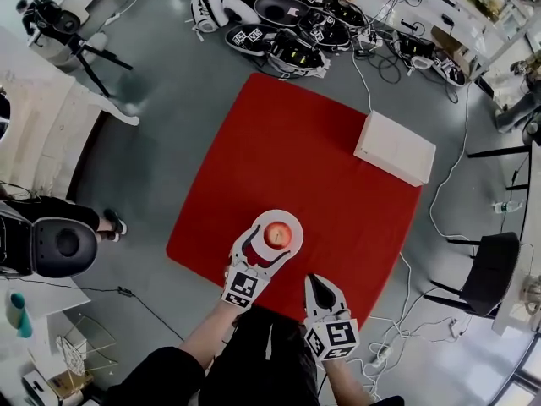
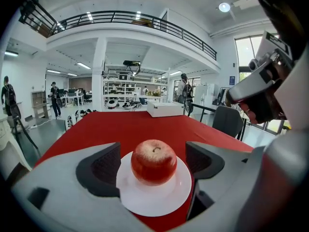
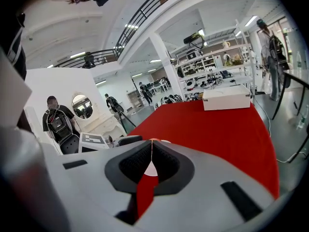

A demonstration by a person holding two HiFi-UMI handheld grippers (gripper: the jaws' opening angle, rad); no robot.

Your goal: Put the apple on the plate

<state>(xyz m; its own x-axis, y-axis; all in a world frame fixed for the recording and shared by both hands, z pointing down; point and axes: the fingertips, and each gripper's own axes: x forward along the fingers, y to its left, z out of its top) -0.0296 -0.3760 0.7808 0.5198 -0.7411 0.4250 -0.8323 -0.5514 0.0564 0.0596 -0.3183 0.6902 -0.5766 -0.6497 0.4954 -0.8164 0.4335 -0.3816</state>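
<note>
1. Left hand-held gripper is open, jaws either side of the apple.
2. It sits on the white plate on the red surface.
3. Right hand-held gripper is closed, empty.

Nothing is reading as text. Marker cubes, 6 o'clock, are showing square patterns only. Blue wall sign, 2 o'clock, is showing too small.
</note>
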